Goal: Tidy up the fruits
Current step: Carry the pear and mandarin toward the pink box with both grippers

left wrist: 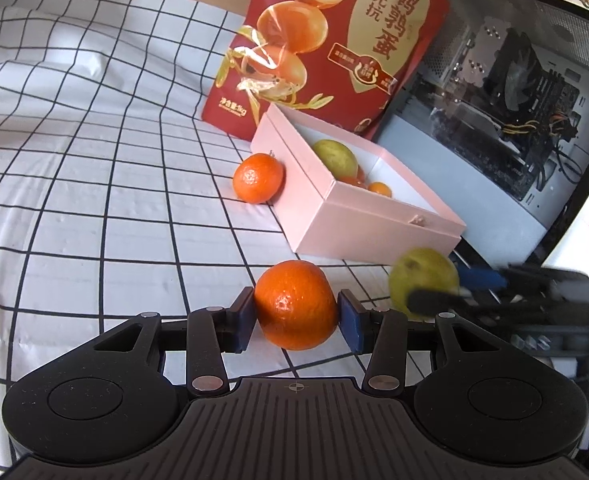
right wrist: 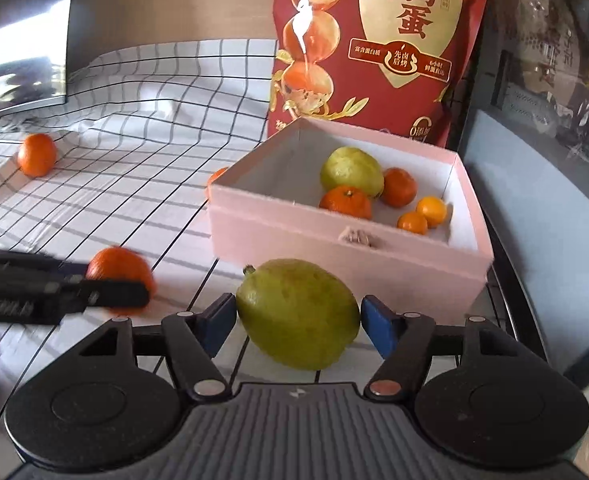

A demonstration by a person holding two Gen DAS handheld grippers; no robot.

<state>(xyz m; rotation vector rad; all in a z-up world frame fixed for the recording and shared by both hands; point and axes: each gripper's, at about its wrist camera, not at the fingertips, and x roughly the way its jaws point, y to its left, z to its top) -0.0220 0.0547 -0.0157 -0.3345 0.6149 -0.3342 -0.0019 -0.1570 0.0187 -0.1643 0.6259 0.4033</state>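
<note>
My left gripper (left wrist: 296,320) is shut on an orange (left wrist: 296,304) just above the checked cloth; it also shows in the right wrist view (right wrist: 120,270). My right gripper (right wrist: 298,320) is shut on a green guava (right wrist: 298,314), in front of the pink box (right wrist: 334,240); the guava shows blurred in the left wrist view (left wrist: 422,276). The box (left wrist: 334,216) holds another guava (right wrist: 352,172) and several small oranges. One orange (left wrist: 258,178) lies against the box's left wall. Another orange (right wrist: 37,154) lies far left.
A tall red snack bag (left wrist: 334,40) stands behind the box. An open computer case (left wrist: 506,112) stands to the right of it. A dark monitor (right wrist: 18,40) stands at the far left. The checked cloth (left wrist: 94,160) is wrinkled at the back.
</note>
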